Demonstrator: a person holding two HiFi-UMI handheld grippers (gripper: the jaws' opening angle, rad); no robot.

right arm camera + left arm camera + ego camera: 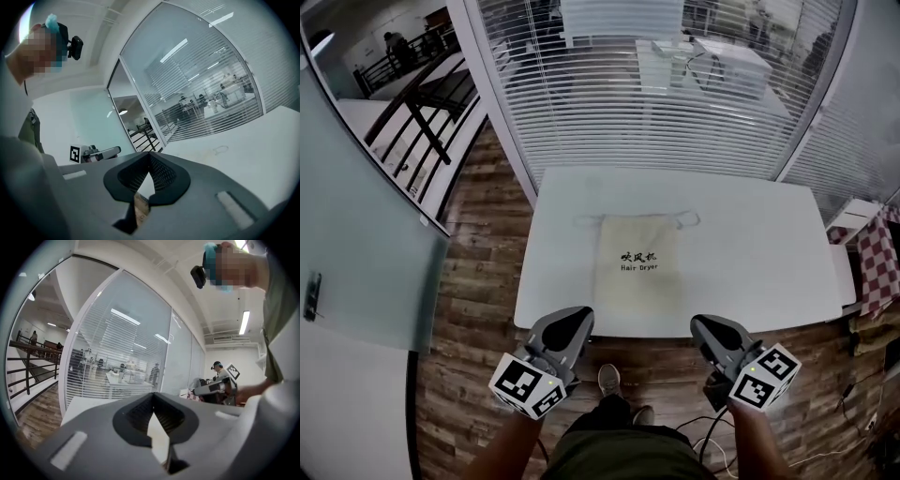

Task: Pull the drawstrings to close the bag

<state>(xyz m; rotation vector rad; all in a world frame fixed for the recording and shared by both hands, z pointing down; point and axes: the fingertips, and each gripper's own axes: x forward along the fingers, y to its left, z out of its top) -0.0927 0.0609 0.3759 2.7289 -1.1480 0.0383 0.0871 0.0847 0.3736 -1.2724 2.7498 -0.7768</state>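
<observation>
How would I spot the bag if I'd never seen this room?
Find the white table before the slatted glass wall. The bag lies flat near its middle. It is cream cloth with black print and a thin cord loop at each far corner.

A white worktop [750, 253] stands on a dark wood-plank floor [478, 281], its far edge close to a wall of white horizontal blinds [656, 94]. To the left is a frosted glass door [356, 234], with a dark stair railing [412, 84] beyond it. Long ceiling lights [243, 322] glow overhead. A red-checked cloth [877, 258] hangs at the right.
</observation>
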